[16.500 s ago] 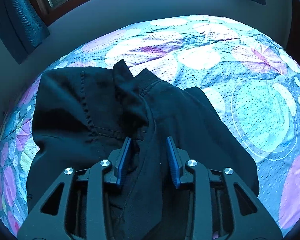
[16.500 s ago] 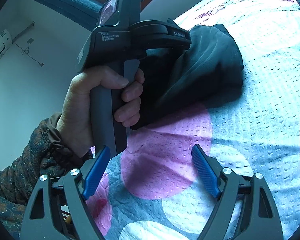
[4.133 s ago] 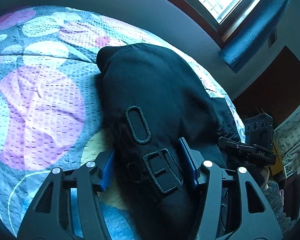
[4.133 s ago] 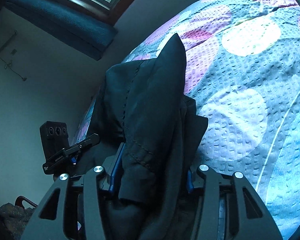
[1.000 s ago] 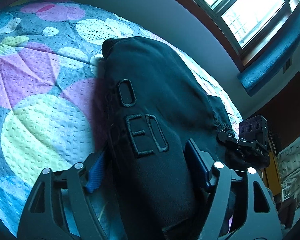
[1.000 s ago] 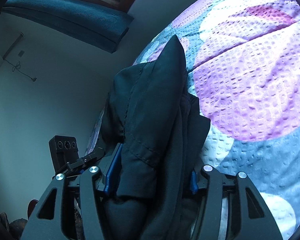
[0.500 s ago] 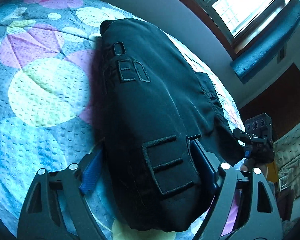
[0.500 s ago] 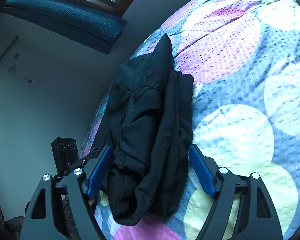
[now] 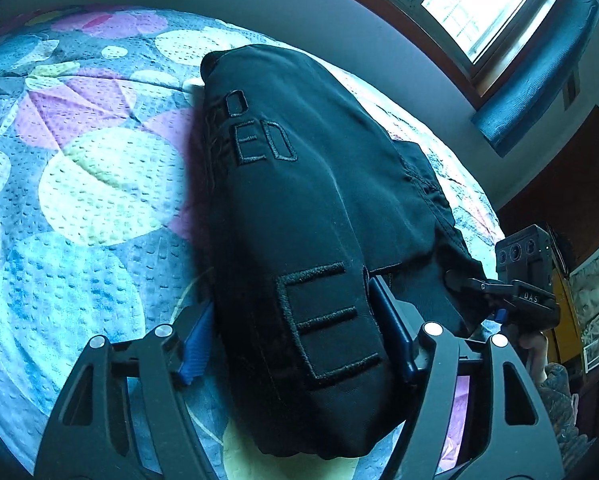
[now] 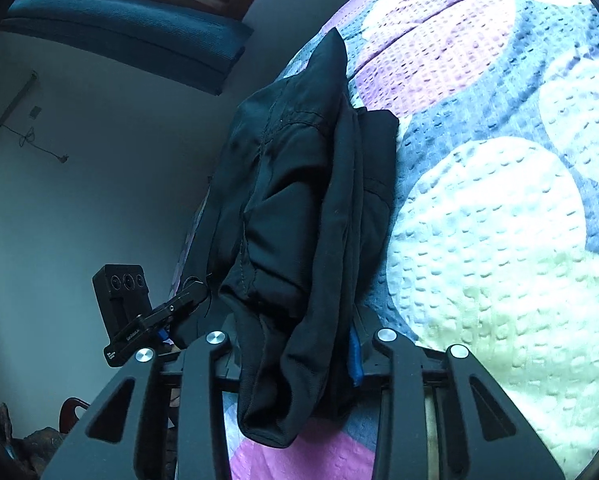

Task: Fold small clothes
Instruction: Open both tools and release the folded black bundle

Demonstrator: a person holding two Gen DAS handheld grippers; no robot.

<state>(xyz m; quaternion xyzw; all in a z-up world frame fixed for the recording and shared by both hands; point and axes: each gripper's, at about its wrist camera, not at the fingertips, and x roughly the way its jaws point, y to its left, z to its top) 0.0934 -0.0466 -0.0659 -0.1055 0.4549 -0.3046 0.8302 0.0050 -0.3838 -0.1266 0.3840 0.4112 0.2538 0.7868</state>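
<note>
A black garment (image 9: 299, 200) with raised stitched letters lies folded into a thick bundle on the bed. My left gripper (image 9: 295, 336) has its blue pads against both sides of the bundle's near end. In the right wrist view the same garment (image 10: 299, 208) shows its layered edges, and my right gripper (image 10: 295, 344) is closed on its near end, the cloth bulging over the jaws. Each gripper shows in the other's view: the right one (image 9: 523, 292) at the bundle's right end, the left one (image 10: 139, 320) at lower left.
The bed cover (image 9: 79, 184) is quilted with pale, pink and blue circles, also seen in the right wrist view (image 10: 499, 220). A wall and window with a blue curtain (image 9: 539, 68) stand behind the bed. A person's sleeve shows at lower right (image 9: 555, 396).
Both grippers were open around the bundle half a second ago. Now the right one has closed on its end and the left one has narrowed onto it.
</note>
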